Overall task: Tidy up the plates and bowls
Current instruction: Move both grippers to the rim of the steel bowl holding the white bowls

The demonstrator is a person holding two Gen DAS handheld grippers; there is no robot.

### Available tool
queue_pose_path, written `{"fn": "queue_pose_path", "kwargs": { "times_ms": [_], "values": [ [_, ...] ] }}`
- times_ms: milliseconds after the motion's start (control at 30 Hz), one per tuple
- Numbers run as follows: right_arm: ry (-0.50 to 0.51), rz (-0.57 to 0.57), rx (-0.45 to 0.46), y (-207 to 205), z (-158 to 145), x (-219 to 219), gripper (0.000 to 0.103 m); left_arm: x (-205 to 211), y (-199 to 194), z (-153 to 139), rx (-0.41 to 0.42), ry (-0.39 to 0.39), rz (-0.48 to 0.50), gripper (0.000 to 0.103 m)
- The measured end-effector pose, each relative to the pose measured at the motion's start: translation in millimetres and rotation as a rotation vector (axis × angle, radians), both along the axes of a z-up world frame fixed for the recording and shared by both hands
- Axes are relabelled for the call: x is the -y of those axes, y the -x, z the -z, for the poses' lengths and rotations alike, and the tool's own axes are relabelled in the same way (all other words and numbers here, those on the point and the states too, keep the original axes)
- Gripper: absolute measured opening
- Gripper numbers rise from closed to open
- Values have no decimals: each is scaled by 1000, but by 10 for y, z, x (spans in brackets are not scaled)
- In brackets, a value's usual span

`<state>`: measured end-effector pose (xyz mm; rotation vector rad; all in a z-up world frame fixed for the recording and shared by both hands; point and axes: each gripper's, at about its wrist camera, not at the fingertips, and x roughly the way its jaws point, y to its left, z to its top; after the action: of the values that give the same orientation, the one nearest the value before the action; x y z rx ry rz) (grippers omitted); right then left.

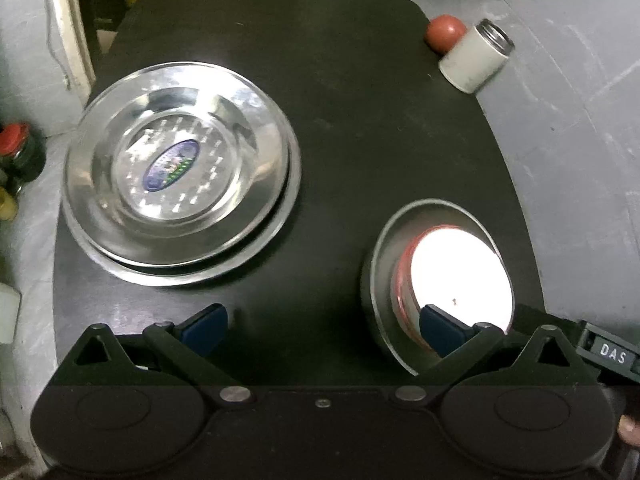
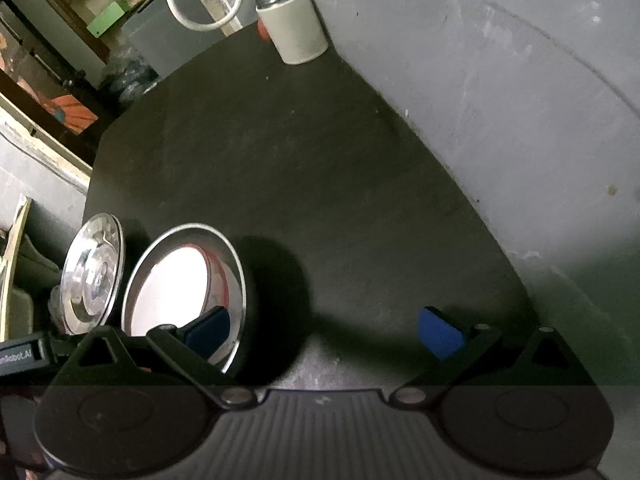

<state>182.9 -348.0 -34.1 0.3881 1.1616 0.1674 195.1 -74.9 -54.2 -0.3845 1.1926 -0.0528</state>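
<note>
I counted two steel plates [image 1: 180, 176] stacked at the left of the black mat [image 1: 352, 112], and one steel bowl [image 1: 436, 276] to their right with a red-rimmed white bowl nested in it. My left gripper [image 1: 324, 326] hung spread wide and empty, one pad over that bowl's rim. My right gripper [image 2: 326, 332] was equally splayed, grasping nothing, beside one white can [image 2: 294, 24].
</note>
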Motion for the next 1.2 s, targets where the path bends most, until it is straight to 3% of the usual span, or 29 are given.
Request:
{"fn": "queue_pose_path", "kwargs": {
  "times_ms": [167, 500, 833, 1200],
  "values": [
    [11, -4, -11, 24, 10, -6, 103, 86, 9, -4, 47, -7, 47, 96],
    [11, -10, -20, -18, 45, -45, 103, 16, 3, 36, 23, -29, 45, 86],
    [64, -21, -18, -69, 65, -150, 103, 107, -114, 84, 38, -98, 101, 85],
    [69, -26, -13, -87, 114, -170, 100, 168, -191, 208, 10, -86, 140, 68]
  ]
}}
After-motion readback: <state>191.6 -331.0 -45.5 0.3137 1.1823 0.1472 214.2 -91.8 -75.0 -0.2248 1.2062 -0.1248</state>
